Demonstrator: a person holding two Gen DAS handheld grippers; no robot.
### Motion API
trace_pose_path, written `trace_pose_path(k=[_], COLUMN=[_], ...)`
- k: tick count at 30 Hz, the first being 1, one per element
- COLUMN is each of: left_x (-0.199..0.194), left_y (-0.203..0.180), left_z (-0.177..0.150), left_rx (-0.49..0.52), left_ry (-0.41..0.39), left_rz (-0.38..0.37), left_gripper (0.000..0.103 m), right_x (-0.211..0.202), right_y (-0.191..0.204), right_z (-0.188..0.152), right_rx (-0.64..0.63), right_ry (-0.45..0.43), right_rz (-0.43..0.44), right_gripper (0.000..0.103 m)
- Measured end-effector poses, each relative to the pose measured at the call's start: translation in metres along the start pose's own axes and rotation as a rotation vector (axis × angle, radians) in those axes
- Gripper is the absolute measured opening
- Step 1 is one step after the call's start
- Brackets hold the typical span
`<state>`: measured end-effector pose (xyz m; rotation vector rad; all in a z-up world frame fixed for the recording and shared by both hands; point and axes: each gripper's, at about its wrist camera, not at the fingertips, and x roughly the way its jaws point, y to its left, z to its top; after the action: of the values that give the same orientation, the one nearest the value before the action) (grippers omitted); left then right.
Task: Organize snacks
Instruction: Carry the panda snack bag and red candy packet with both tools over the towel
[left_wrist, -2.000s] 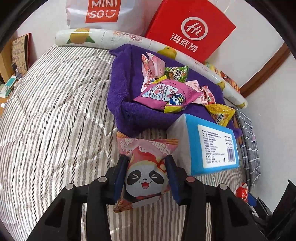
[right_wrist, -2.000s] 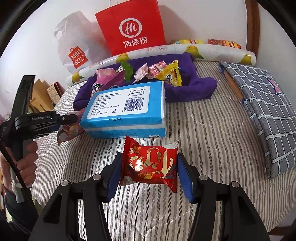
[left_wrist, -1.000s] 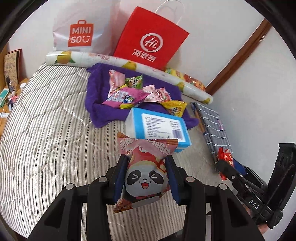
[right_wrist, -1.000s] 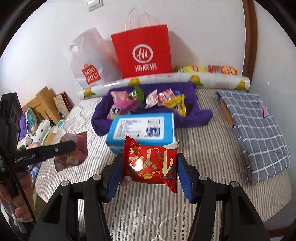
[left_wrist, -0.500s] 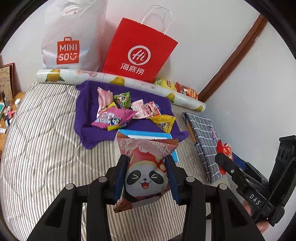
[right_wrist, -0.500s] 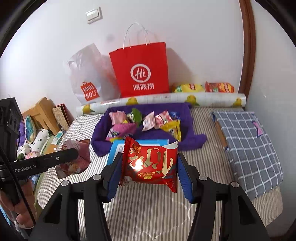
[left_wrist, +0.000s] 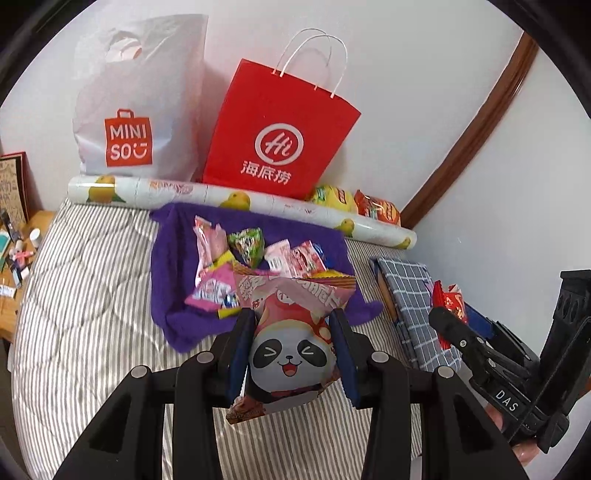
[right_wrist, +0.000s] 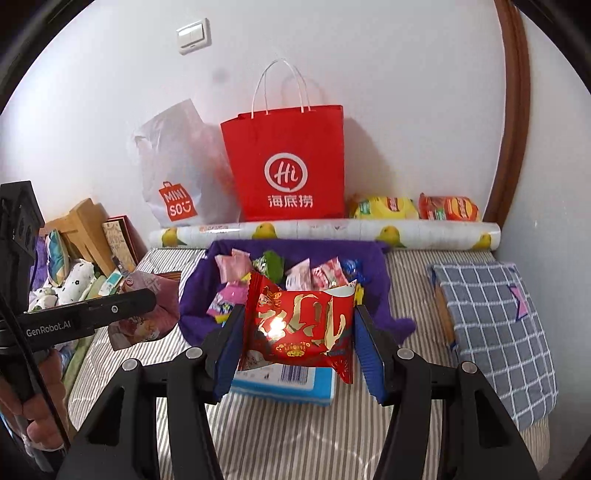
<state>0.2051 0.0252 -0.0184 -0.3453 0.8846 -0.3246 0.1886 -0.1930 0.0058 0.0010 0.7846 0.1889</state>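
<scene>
Foil packets, both light and crinkly; my left gripper (left_wrist: 291, 350) pinches the pink panda-print snack pouch (left_wrist: 291, 343) across its middle, raised over the striped quilted bed (left_wrist: 85, 314); my right gripper (right_wrist: 299, 339) clamps the glossy red-and-gold snack packet (right_wrist: 301, 325) likewise. Slippery film, I judge, so I hold mid-body, not the sealed edges.

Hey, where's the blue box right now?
In the right wrist view, the blue box lies on the striped bed, partly hidden behind the red snack packet, just before the purple towel.
</scene>
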Motion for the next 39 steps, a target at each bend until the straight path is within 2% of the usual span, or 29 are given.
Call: trace_pose_path(k=[9,22,33,39], left_x=[0.026,0.083,0.138,0.168], left_y=[0.01,0.034,0.043,0.052], left_z=[0.035,0.078,0.103,0.103], left_rx=[-0.017,-0.058,-0.08,-0.104], left_ry=[-0.011,0.01,0.059,0.098], left_rz=[0.026,0.058,0.066,0.069], left_gripper=[0.039,0.039,0.039,0.039], right_x=[0.032,0.114,0.183,0.222], right_y=[-0.017,-0.043,-0.043,-0.043], right_z=[0.036,0.083,0.095,0.088], right_rx=[-0.004,0.042,0.055,0.029], right_ry=[-0.004,0.04,0.121,0.208], right_rz=[0.018,0.095,0.155,0.146], right_gripper=[0.056,0.055,0.055,0.055])
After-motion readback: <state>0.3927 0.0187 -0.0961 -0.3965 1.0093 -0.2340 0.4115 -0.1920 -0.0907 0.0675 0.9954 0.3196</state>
